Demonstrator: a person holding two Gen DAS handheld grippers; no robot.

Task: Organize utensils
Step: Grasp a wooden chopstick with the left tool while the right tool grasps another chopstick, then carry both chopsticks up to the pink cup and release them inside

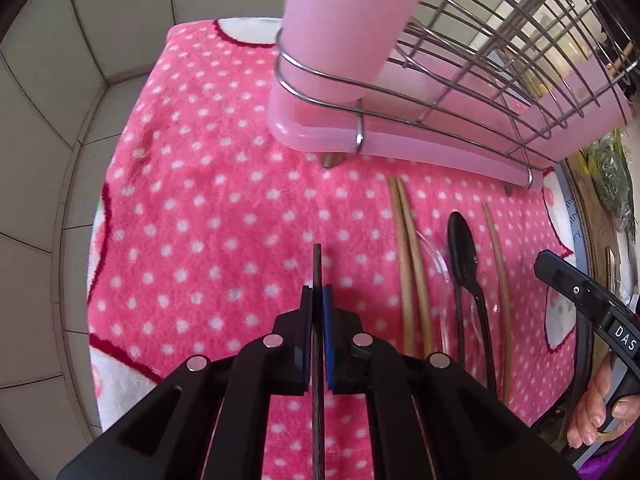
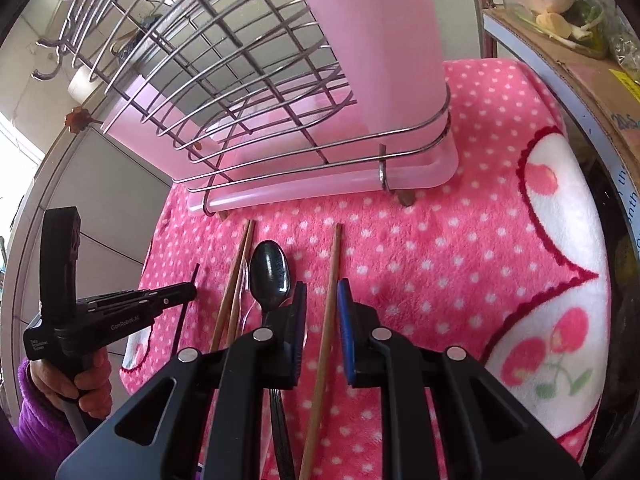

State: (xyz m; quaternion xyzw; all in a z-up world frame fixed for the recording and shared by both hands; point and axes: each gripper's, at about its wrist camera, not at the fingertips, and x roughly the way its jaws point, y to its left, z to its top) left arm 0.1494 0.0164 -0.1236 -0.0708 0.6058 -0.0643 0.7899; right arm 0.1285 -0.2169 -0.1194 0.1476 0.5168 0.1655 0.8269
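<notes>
Writing: I read "GenRobot.AI" on left tongs (image 2: 192,292).
Left tongs: clamp dark chopstick (image 1: 317,280).
Right tongs (image 2: 322,308): wide, straddling wooden chopstick (image 2: 330,292).
Hidden: spoon (image 2: 269,274) handle.

Left gripper (image 1: 317,292) clamped tight, right gripper (image 2: 322,292) – jaws parted

You have a pink polka-dot blanket (image 2: 440,248) as your work surface. On it, at twelve o'clock in the right wrist view, stands the wire rack (image 2: 248,92) on its pink drip tray (image 2: 320,190). Toward six o'clock lie a chopstick pair (image 2: 236,280), a black spoon (image 2: 270,272), a clear plastic spoon (image 1: 434,258) and a single chopstick (image 2: 326,320).
</notes>
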